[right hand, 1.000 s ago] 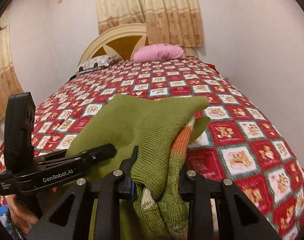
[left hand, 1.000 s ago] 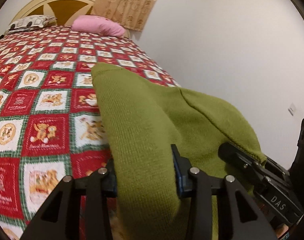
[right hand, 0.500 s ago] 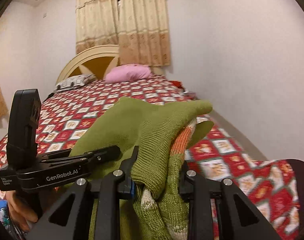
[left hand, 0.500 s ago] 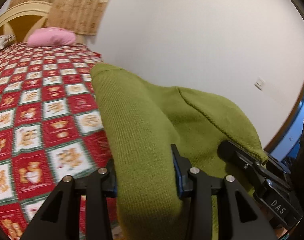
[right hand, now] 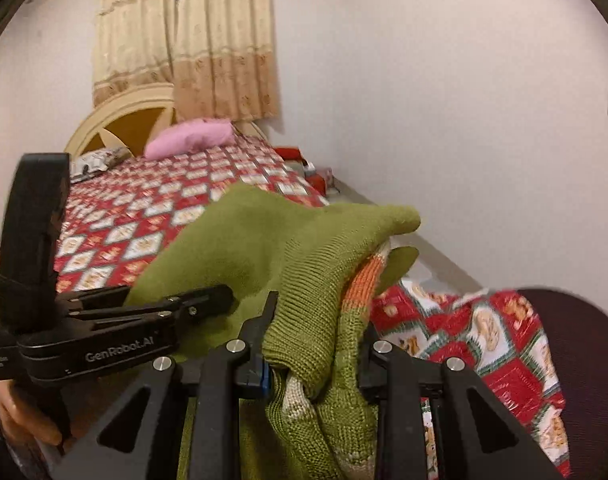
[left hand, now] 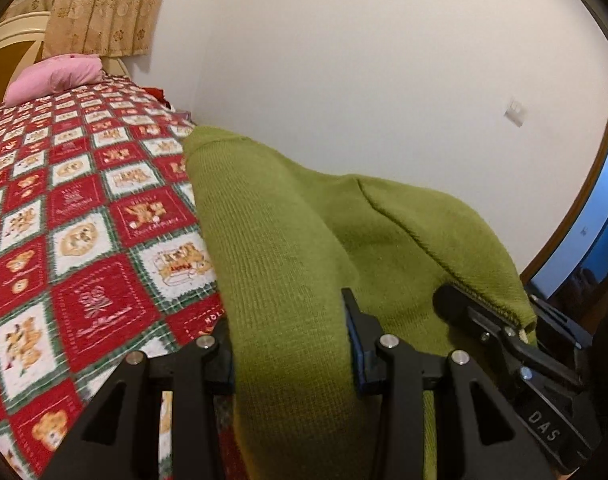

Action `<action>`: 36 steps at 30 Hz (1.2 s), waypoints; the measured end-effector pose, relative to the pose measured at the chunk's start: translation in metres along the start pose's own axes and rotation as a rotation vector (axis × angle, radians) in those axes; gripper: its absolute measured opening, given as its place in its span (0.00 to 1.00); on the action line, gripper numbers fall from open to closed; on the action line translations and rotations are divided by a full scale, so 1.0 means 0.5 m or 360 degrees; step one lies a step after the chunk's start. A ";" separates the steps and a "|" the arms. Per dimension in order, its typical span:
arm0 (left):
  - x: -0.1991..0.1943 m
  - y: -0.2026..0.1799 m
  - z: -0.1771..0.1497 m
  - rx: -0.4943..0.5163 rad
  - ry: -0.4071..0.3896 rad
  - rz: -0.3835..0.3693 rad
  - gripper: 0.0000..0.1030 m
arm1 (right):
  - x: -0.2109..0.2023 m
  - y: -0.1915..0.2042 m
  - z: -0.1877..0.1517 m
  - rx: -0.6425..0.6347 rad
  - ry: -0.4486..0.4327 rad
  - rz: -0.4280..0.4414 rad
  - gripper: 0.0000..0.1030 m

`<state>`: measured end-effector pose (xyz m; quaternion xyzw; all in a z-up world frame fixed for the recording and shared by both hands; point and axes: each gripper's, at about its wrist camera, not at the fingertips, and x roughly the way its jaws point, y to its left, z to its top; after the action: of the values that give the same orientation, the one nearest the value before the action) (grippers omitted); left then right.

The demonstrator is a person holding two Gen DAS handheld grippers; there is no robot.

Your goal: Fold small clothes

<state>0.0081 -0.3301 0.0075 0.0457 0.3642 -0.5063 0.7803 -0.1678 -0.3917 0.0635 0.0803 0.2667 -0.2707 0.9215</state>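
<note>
While both grippers carry the olive-green knitted sweater [left hand: 288, 248] clear of the red teddy-bear patchwork bedspread [left hand: 84, 240], I judge this the carrying step. My left gripper [left hand: 292, 356] and right gripper [right hand: 315, 356] each clamp bunched knit. Next I need 1 flat spot to spread it.

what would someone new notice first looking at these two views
The green sweater fills the middle of both views, bunched between the jaws of the left gripper and the right gripper, with an orange stripe showing at the right one. Behind it spreads the red teddy-bear bedspread, with a pink pillow at the headboard end.
</note>
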 end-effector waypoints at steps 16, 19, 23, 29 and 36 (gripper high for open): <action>0.049 0.023 -0.020 -0.0053 0.0168 0.0377 0.92 | 0.147 -0.124 -0.085 0.0330 0.0375 0.0100 0.34; 0.039 0.033 -0.022 -0.0047 0.0185 0.0419 0.95 | 0.142 -0.135 -0.093 0.0367 0.0396 0.0101 0.47; 0.019 0.028 -0.022 -0.0006 0.0163 0.0489 0.96 | 0.116 -0.144 -0.094 0.0408 0.0382 0.0097 0.48; -0.028 0.020 -0.030 0.0035 0.0137 0.0545 0.95 | 0.002 -0.108 -0.083 0.0233 0.0134 -0.0131 0.48; -0.072 0.061 -0.085 -0.0147 0.0103 0.0521 0.95 | -0.054 -0.034 -0.089 -0.0016 0.0107 -0.0034 0.20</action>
<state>0.0033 -0.2695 -0.0106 0.0847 0.3998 -0.3532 0.8416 -0.2160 -0.3806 0.0401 0.0818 0.2998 -0.2764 0.9094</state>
